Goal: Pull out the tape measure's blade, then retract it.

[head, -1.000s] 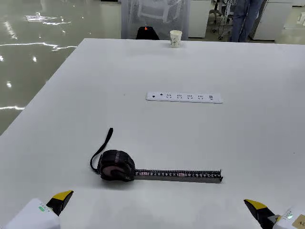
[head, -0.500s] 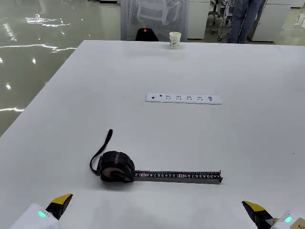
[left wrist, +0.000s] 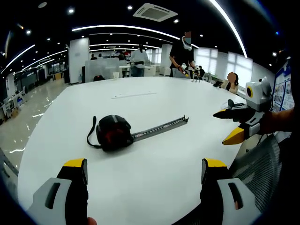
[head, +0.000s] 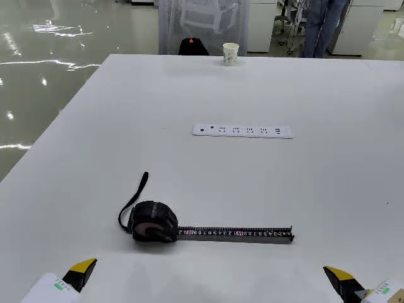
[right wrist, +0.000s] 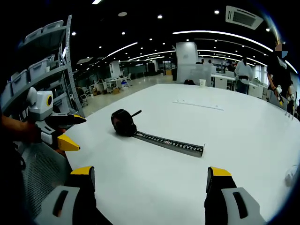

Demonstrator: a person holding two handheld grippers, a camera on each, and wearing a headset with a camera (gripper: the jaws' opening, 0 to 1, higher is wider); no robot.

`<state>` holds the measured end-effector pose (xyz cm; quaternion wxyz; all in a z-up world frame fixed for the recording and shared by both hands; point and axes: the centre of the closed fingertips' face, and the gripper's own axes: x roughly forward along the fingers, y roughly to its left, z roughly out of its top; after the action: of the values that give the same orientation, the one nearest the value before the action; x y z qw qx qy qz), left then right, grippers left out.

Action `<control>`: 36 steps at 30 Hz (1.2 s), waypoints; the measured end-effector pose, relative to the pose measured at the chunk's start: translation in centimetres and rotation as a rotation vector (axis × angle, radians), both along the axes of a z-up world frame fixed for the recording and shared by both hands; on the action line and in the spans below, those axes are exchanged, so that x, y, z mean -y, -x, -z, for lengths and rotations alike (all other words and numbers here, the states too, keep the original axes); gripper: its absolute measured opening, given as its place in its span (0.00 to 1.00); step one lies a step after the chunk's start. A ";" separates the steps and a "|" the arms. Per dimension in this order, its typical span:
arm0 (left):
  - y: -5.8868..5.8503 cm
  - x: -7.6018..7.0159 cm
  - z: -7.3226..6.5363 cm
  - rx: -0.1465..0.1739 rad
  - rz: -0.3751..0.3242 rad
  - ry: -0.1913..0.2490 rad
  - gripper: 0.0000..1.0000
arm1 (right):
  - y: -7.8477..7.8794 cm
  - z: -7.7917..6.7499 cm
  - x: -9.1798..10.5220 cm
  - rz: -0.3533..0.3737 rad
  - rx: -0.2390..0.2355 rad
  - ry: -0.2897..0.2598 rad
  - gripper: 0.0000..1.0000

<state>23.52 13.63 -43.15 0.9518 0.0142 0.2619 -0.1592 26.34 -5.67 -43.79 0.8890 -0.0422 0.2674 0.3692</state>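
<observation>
White tabletop carries the black tape measure near our edge of it, standing on its base as far as we can tell. The blade lies drawn out flat to the right, and the wrist strap curls off to the left. Our left gripper and right gripper hover low on either side, well apart from the tool, each with its jaws spread wide and holding nothing. We judge the pulling-out done and the retraction not yet begun, and that is where the trouble lies. If we release the lock with nothing steadying the blade, the spring may whip it home, and the hook end may slam into the mouth of the tape measure or flick up off the surface. The top looks smooth and the tape measure is rounded, so a push on the lock from one jaw alone could make it skate or spin away rather than release; we would want the other gripper clamped on it first. Too hard a pinch on the thin blade could kink it, and the loose strap could catch a jaw coming in from the left. The power strip lies well clear beyond.
</observation>
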 end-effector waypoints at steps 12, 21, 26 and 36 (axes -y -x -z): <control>0.0 0.3 0.0 -0.002 0.003 0.002 0.99 | 0.0 -0.2 0.2 0.006 0.006 -0.006 0.99; -0.1 0.5 0.0 -0.001 0.002 0.003 0.99 | 0.2 -0.1 0.2 -0.016 -0.005 -0.013 0.99; -0.1 0.5 0.0 -0.002 0.001 0.002 0.99 | 0.3 -0.2 0.1 -0.029 -0.005 -0.019 0.99; -0.3 0.5 0.1 -0.005 -0.005 0.004 0.99 | 0.2 -0.1 0.3 -0.060 -0.015 -0.021 0.99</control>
<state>23.83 13.14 -43.25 0.9515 0.0112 0.2641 -0.1573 26.10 -5.93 -43.66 0.8759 -0.0379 0.2689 0.3989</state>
